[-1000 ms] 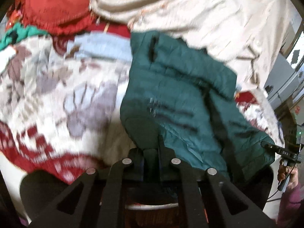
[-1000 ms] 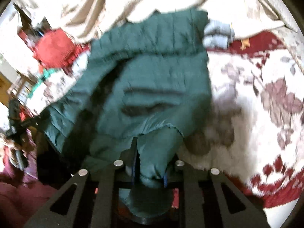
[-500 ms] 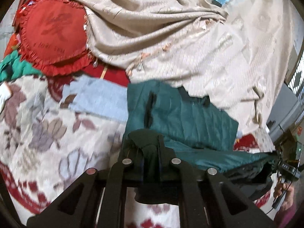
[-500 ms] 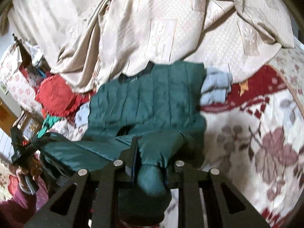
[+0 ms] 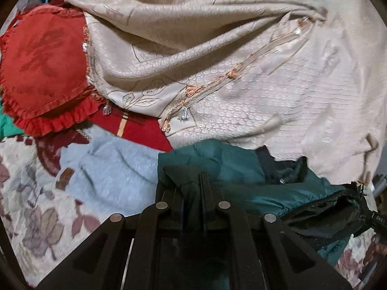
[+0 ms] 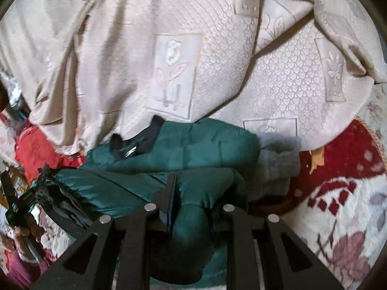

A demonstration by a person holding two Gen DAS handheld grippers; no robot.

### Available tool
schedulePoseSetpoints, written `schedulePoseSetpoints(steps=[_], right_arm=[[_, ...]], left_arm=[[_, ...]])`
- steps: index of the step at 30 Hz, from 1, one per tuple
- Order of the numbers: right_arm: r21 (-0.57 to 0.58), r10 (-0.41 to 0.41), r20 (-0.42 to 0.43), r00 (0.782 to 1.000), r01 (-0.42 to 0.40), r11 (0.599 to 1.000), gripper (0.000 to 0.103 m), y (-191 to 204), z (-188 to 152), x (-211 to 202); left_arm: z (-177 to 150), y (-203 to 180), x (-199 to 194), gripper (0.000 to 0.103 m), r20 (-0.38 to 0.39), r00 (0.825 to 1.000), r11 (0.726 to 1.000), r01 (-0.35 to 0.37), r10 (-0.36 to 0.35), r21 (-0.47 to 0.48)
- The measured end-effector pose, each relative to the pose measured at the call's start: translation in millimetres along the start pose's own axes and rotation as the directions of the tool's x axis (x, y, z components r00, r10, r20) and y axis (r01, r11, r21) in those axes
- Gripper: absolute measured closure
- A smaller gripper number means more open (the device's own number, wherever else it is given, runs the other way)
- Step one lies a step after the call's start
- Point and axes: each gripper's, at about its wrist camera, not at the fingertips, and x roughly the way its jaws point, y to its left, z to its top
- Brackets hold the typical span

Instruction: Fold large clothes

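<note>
A dark green quilted jacket [image 5: 229,164] lies on a flowered blanket, its far part flat and its near edge lifted. My left gripper [image 5: 193,188] is shut on one corner of that edge. My right gripper [image 6: 191,191] is shut on the other corner, with a fold of the jacket [image 6: 193,149] bulging between its fingers. The lifted edge stretches between the two grippers over the lower half. The jacket's black collar lining [image 6: 145,140] shows at the far side. The left gripper also shows in the right wrist view [image 6: 21,200], held by a hand.
A large cream embossed bedspread [image 5: 217,60] is heaped just behind the jacket, also in the right wrist view [image 6: 169,48]. A red frilled cushion [image 5: 41,72] lies far left. A pale blue fluffy cloth [image 5: 108,169] lies beside the jacket on the flowered blanket [image 6: 350,205].
Both grippers have carried the jacket's near edge forward and down over its far half. The flat part in view has shrunk and the cream bedspread is much closer.
</note>
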Motion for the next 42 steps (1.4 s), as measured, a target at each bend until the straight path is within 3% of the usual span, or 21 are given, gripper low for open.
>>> schedulePoseSetpoints(steps=[8,10,14,17,21,22,25,27,29,33,38,39,42], right_arm=[[0.055,-0.044,-0.014,0.999,0.044,0.997,0.083,-16,16,65],[0.064,-0.052,-0.018,0.998,0.053,0.997,0.083,-18,16,74],[0.072,-0.060,-0.026,0.998,0.062,0.995,0.082,-20,18,86],[0.089,-0.046,-0.022,0.999,0.047,0.995,0.080,-22,18,89],[0.108,-0.051,-0.018,0.999,0.053,0.993,0.078,-21,18,91],[0.112,-0.053,-0.018,0.998,0.055,0.992,0.078,-21,18,92],[0.126,-0.041,-0.026,0.999,0.044,0.991,0.069,-18,22,90],[0.140,0.022,0.010,1.000,-0.023,0.990,0.037,-16,25,78],[0.143,0.045,0.047,0.998,-0.051,0.988,0.028,-11,24,64],[0.074,0.012,0.098,0.995,-0.020,0.997,0.027,6,25,37],[-0.007,-0.006,0.222,0.975,0.007,1.000,0.023,26,20,0],[-0.032,0.001,0.227,0.974,0.006,0.999,0.023,31,18,-1],[-0.156,0.024,0.135,0.990,-0.002,0.988,0.022,57,9,23]], left_arm=[[-2,3,61,0.103,-0.010,1.000,1.000,-0.014,0.014,0.004],[1,5,64,0.103,-0.019,1.000,1.000,0.009,-0.009,0.004],[14,21,48,0.102,-0.010,0.991,0.988,0.135,-0.136,-0.071],[22,26,27,0.094,0.023,0.984,0.979,0.176,-0.174,-0.098],[25,29,-7,0.066,0.146,0.983,0.989,0.121,-0.108,-0.086],[25,28,-10,0.066,0.153,0.983,0.989,0.118,-0.105,-0.083],[17,20,-14,0.066,0.134,0.984,0.990,0.127,-0.119,-0.055],[6,11,-11,0.066,0.116,0.987,0.993,0.119,-0.116,-0.023],[-3,1,-4,0.066,0.088,0.991,0.995,0.101,-0.103,0.022],[-22,-14,17,0.066,0.033,0.997,0.995,0.072,-0.074,0.063],[-29,-19,37,0.066,0.019,0.999,0.997,0.030,-0.031,0.071],[-29,-19,40,0.066,0.019,1.000,0.997,0.022,-0.023,0.070],[-26,-22,52,0.066,0.015,1.000,0.998,-0.003,0.002,0.068]])
